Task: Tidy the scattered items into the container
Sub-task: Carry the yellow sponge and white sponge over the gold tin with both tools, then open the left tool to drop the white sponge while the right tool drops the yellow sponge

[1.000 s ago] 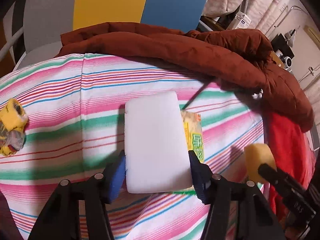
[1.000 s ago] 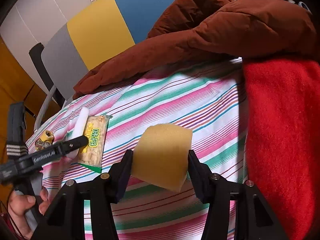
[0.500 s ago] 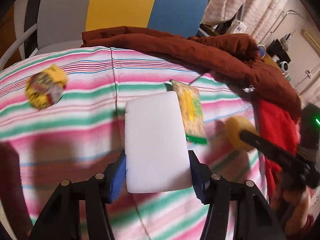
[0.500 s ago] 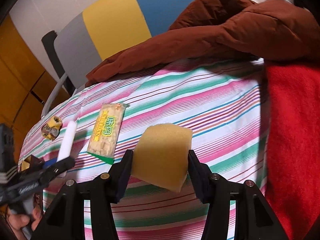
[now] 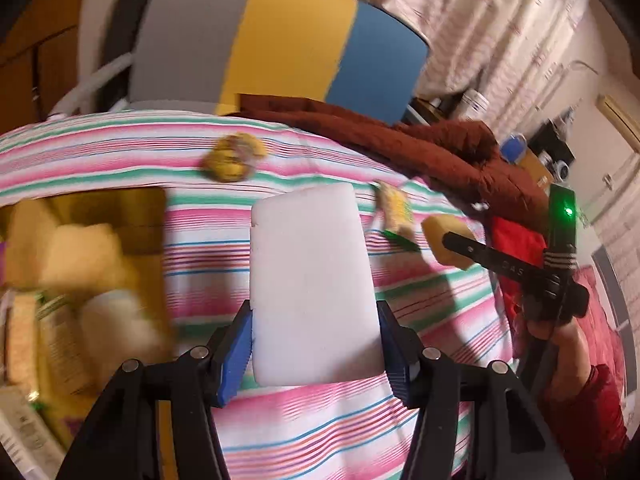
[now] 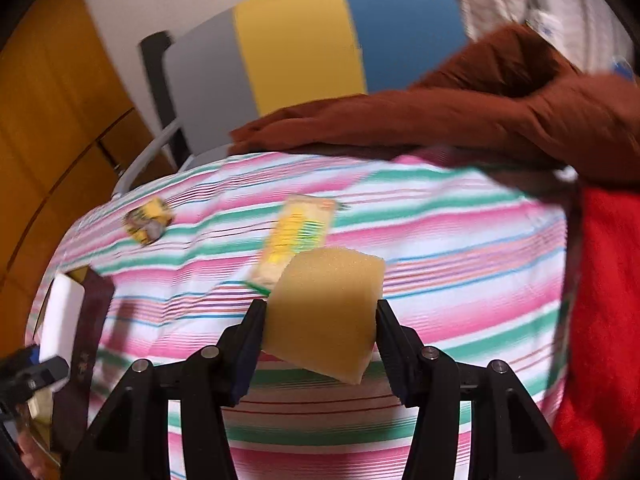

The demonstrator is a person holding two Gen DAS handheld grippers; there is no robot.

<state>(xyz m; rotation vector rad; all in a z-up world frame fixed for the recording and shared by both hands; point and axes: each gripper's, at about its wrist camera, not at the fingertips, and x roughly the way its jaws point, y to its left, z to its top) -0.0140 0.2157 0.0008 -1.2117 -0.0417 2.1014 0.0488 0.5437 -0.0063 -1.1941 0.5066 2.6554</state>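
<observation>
While each claw grips one sponge, two items lie loose on the striped bedspread (image 5: 192,152).

Left claw (image 5: 314,344) is clamped on the flat white rectangular foam sponge (image 5: 310,280); right claw (image 6: 320,334) pinches the yellow foam sponge block (image 6: 326,312). One crumpled yellow wrapper (image 6: 148,220) and one yellow-green snack packet (image 6: 294,236) rest apart on open cloth. At the left edge, a yellow open container (image 5: 86,216) holds several blurred items; a rust-brown jacket (image 6: 460,120) borders the far side.

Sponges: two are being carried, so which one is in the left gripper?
The flat white sponge, a rounded rectangle clamped between the left gripper's blue pads. The other, a chunky yellow foam block, sits in the right gripper.
</observation>
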